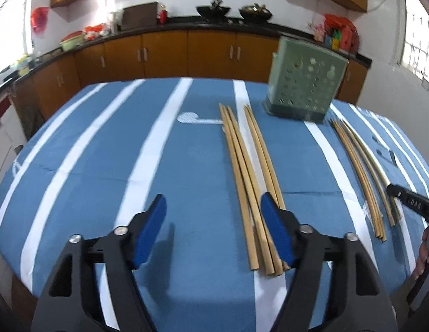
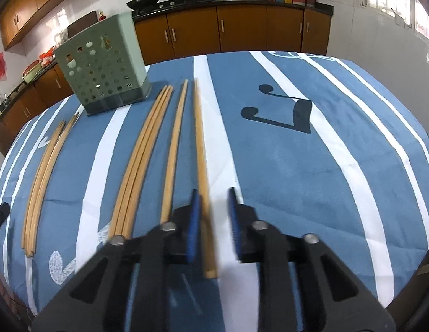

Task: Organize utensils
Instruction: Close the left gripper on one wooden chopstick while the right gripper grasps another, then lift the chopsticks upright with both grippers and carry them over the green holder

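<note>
Several wooden chopsticks lie on a blue and white striped tablecloth (image 1: 103, 166). One bunch (image 1: 250, 182) lies just right of my left gripper (image 1: 213, 207), which is open and empty above the cloth. A second bunch (image 1: 361, 171) lies further right. A green perforated utensil holder (image 1: 305, 83) stands upright at the table's far side; it also shows in the right wrist view (image 2: 103, 69). My right gripper (image 2: 213, 202) is open, its jaws either side of a single chopstick (image 2: 200, 152) that lies between them, apart from the pads. More chopsticks (image 2: 142, 160) lie to its left.
The right gripper's black tip (image 1: 408, 202) shows at the left wrist view's right edge. Kitchen cabinets and a counter (image 1: 186, 52) with woks run behind the table. The table's near edge is close below both grippers.
</note>
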Demonstrator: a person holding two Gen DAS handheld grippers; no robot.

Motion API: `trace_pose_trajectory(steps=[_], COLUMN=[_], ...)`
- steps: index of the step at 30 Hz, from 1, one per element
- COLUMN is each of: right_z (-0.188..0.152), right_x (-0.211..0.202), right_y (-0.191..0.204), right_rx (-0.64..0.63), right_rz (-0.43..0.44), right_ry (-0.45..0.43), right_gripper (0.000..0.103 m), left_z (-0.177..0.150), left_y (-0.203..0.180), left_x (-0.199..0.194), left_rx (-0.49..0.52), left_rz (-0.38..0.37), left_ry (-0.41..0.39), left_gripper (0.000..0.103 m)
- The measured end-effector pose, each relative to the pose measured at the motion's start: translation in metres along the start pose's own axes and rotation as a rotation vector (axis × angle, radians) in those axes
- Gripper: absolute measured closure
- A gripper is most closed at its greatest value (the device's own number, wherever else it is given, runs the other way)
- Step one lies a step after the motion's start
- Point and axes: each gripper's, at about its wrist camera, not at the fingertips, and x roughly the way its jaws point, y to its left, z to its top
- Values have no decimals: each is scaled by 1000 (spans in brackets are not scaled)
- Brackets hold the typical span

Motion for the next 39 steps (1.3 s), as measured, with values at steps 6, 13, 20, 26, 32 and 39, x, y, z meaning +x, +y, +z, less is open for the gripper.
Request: trace_pose_trajectory(steps=[6, 13, 20, 26, 32, 39], right_z=[0, 2, 14, 23, 22, 20], right_x=[0, 2, 9, 17, 17, 17], right_y=[-5, -1, -12, -23, -22, -20], right_rx=[8, -3, 36, 72, 56, 35], right_rz=[12, -5, 2, -4, -1, -11], right_ry=[-4, -5, -3, -14, -20, -30], right_gripper=[92, 92, 95, 95, 95, 95], left_z=[0, 4, 24, 38, 35, 34], left_y=[-6, -11, -1, 16, 17, 15], left_x=[24, 29, 49, 60, 56, 56], left_rx=[35, 94, 85, 43, 37, 46], left_rz=[-38, -3, 29, -2, -34, -28], left_ry=[103, 127, 130, 128, 126, 128], left_gripper=[64, 82, 95, 95, 95, 95])
